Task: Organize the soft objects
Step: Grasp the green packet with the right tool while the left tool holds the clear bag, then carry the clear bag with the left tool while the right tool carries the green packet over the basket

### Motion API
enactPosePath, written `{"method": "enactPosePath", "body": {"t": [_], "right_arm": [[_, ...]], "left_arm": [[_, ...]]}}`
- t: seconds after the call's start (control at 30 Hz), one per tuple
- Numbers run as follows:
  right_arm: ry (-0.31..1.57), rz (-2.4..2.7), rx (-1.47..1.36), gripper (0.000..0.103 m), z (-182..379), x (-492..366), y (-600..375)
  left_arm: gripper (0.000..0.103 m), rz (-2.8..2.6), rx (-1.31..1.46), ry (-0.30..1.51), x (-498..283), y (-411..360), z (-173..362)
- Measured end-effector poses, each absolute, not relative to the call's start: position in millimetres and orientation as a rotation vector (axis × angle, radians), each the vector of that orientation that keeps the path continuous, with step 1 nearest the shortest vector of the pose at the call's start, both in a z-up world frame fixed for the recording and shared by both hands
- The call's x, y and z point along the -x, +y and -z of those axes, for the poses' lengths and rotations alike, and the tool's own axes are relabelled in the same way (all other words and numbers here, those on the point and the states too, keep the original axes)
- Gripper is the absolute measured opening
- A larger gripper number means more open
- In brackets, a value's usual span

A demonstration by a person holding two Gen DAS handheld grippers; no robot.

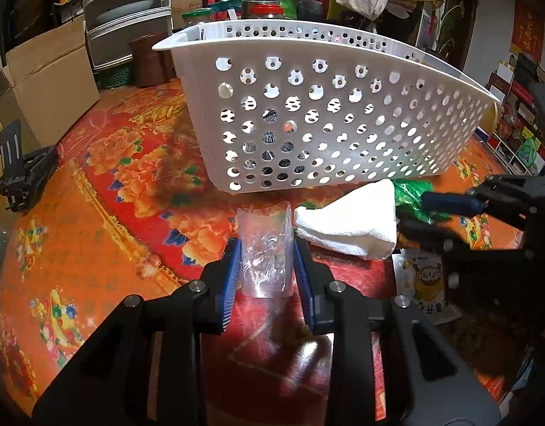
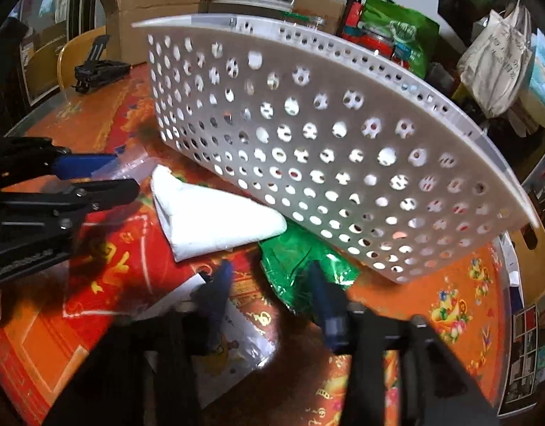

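Right now the left gripper (image 1: 267,261) has its blue pads pressed against both sides of a clear plastic bag (image 1: 265,252), pinching it low over the tabletop (image 1: 95,213), just in front of the white perforated basket (image 1: 308,113). That bag looks feather-light and crinkly; I'd guess it will crumple and slip sooner than resist, so a firm pinch across its middle, as here, seems the sensible hold.

Just beside it lies a folded white cloth (image 1: 347,220), soft and thick, probably easy to take by its folded edge. Past the cloth, touching the basket's foot, sits a crumpled green plastic bag (image 2: 301,262), shiny and likely slippery.

The right gripper (image 2: 269,284) hangs spread apart, empty, with one finger over the green bag and the other over a printed packet (image 2: 233,348) lying flat below the cloth.

From the left wrist view you get the clear bag squarely between the pads, and dark shapes low inside the basket through its holes, too broken up to name. From the right wrist view the clear bag is only a sliver beside the left gripper's blue pad, but the green bag and the packet show plainly.
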State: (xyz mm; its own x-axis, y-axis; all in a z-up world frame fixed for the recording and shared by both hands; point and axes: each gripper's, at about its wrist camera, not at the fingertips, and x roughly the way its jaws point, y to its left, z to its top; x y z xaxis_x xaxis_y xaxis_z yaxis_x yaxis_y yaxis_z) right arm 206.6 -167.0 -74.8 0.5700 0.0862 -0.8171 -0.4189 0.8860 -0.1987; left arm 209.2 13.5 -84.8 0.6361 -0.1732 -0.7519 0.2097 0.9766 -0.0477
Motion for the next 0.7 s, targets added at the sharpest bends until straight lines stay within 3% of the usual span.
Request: {"method": "enactPosePath", "body": {"t": [0.1, 0.7], "right_arm": [[0.913, -0.315, 0.371, 0.009, 72, -204, -171], [0.795, -0.328, 0.162, 0.005, 6, -150, -228]], "left_arm": [[0.028, 0.219, -0.044, 0.849, -209, 14, 85], [0.027, 0.298, -0.058, 0.677, -150, 19, 18]]}}
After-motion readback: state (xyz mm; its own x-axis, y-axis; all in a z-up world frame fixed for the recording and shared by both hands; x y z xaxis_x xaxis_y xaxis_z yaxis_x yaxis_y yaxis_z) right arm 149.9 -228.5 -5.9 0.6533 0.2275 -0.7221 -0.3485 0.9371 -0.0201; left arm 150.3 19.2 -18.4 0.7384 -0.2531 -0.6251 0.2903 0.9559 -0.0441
